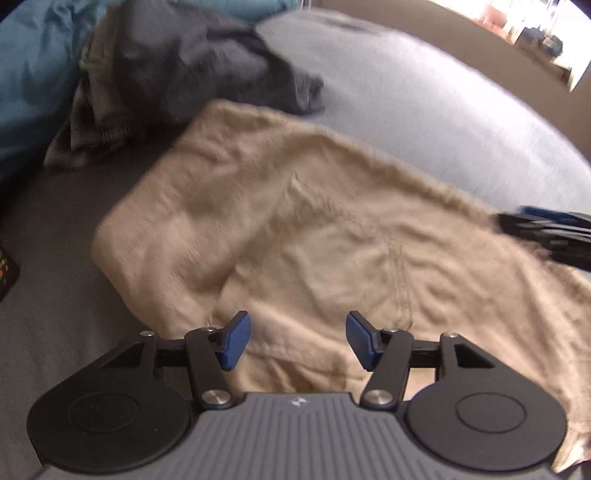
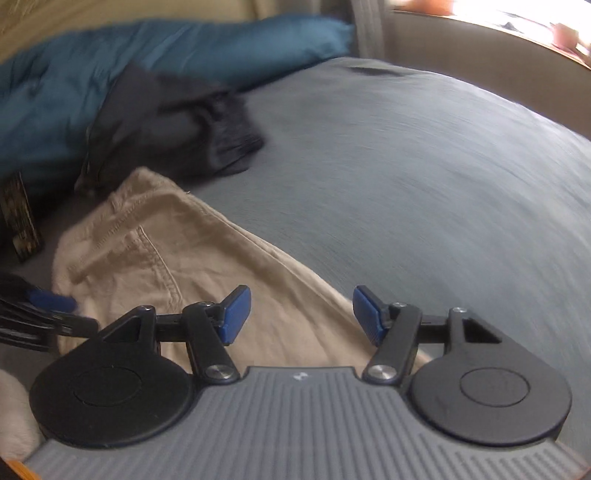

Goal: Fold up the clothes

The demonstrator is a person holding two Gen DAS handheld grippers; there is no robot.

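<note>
Grey bedding (image 1: 424, 110) covers a wide bed that fills most of both wrist views, smooth and bare toward the far right side. Bright daylight comes from a window ledge (image 2: 517, 33) beyond the bed's far right edge, with a beige wall below it; small things on the ledge are too blurred to make out.

Across the near part of the bed lies a tan garment (image 1: 295, 240), spread flat and wrinkled, with stitched seams showing; it looks like trousers or shorts, though I cannot say which. Its far corner lies near a heap of dark grey clothes (image 1: 192, 62) piled at the back left, with an olive and checked piece (image 1: 96, 122) under the heap's left side. Behind the heap runs a teal blanket or pillow (image 2: 184, 51). At the left edge, a small dark patterned object (image 2: 20, 218) stands beside the garment; what it is cannot be told.

Over the garment's near edge, the left gripper (image 1: 297, 339) has its blue pads wide apart and empty. The right gripper (image 2: 301, 314) is likewise spread wide with nothing between its pads, poised over the garment's right edge where tan cloth meets grey bedding. Each gripper shows at the edge of the other's view, blurred.
</note>
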